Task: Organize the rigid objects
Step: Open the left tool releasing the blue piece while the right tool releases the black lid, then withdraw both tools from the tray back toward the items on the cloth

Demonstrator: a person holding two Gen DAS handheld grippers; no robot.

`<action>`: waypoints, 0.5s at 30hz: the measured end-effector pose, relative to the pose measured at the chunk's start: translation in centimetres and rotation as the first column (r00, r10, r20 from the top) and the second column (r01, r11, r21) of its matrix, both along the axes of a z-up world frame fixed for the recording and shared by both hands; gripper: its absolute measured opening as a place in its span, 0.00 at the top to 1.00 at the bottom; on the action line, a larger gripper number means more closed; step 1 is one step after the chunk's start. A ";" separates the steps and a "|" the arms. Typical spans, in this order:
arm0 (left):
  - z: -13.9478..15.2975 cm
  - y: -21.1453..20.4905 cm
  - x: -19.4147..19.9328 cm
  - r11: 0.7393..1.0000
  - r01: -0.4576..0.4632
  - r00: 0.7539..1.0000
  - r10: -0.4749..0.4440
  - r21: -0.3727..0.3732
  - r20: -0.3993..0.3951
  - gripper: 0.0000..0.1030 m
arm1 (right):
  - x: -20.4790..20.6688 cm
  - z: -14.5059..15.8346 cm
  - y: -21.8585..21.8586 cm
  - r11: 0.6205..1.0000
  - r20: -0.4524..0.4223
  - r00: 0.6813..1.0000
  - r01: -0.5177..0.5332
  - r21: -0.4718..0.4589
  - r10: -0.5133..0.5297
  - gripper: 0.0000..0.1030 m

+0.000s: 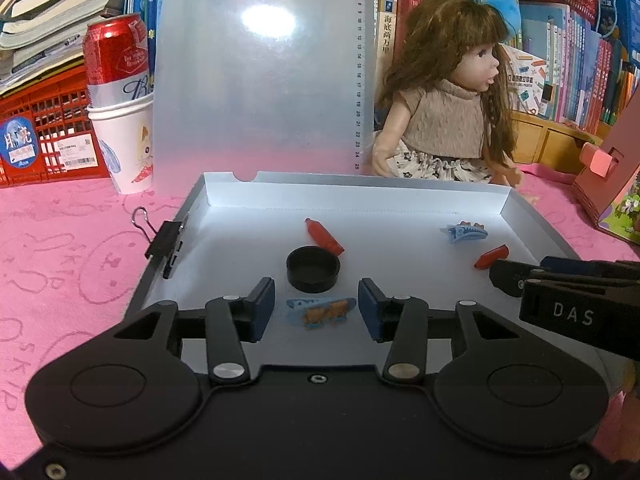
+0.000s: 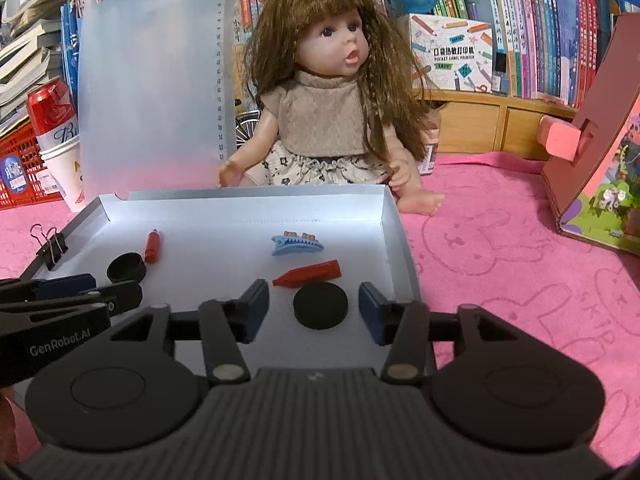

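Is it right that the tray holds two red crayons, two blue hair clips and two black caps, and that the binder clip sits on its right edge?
Not quite. The binder clip sits on the left edge of the tray, as the left wrist view shows. The rest holds: two red crayons, two blue hair clips and two black caps.

Tray (image 2: 394, 216) open from above and near side; low walls left, back, right. Binder clip (image 1: 162, 238) grips left wall. Upright translucent clipboard (image 1: 260, 72) and doll (image 2: 324, 112) block the far edge. Bare floor between black cap (image 1: 313, 268) and blue hair clip (image 1: 464, 232).
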State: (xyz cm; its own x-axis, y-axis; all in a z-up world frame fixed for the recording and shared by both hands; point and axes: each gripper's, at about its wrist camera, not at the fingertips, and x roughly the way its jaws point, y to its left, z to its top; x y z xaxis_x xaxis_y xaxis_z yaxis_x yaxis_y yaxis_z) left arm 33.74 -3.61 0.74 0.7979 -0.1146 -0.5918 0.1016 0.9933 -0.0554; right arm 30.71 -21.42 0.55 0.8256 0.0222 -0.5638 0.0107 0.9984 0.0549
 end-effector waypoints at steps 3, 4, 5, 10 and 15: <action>0.4 0.3 -0.4 1.000 -0.002 1.000 0.002 -0.003 0.016 0.49 | -0.4 0.4 -0.1 1.000 0.012 1.000 -0.003 0.009 0.003 0.29; 0.6 0.3 -0.7 1.000 -0.005 1.000 0.005 -0.003 0.025 0.44 | -0.5 0.6 -0.2 1.000 0.017 1.000 -0.004 0.013 0.003 0.28; 0.8 0.4 -0.8 1.000 -0.007 0.999 0.007 -0.002 0.032 0.42 | -0.6 0.7 -0.2 1.000 0.020 1.000 -0.005 0.014 0.005 0.26; 1.7 0.7 -1.8 1.000 -0.018 0.998 0.018 -0.011 0.053 0.30 | -1.6 1.6 -0.5 1.000 0.033 0.999 -0.012 0.017 0.012 0.20; 2.6 1.1 -3.2 1.000 -0.009 0.998 0.011 -0.029 0.064 0.24 | -3.1 2.7 -0.8 1.000 0.058 0.998 -0.029 0.007 0.028 0.15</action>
State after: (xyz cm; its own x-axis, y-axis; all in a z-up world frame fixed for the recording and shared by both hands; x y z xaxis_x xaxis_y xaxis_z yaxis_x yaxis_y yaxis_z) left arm 30.50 -2.53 3.33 0.8355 -0.1228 -0.5356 0.0963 0.9923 -0.0773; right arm 27.60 -22.26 3.24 0.8557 0.0503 -0.5150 -0.0212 0.9978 0.0624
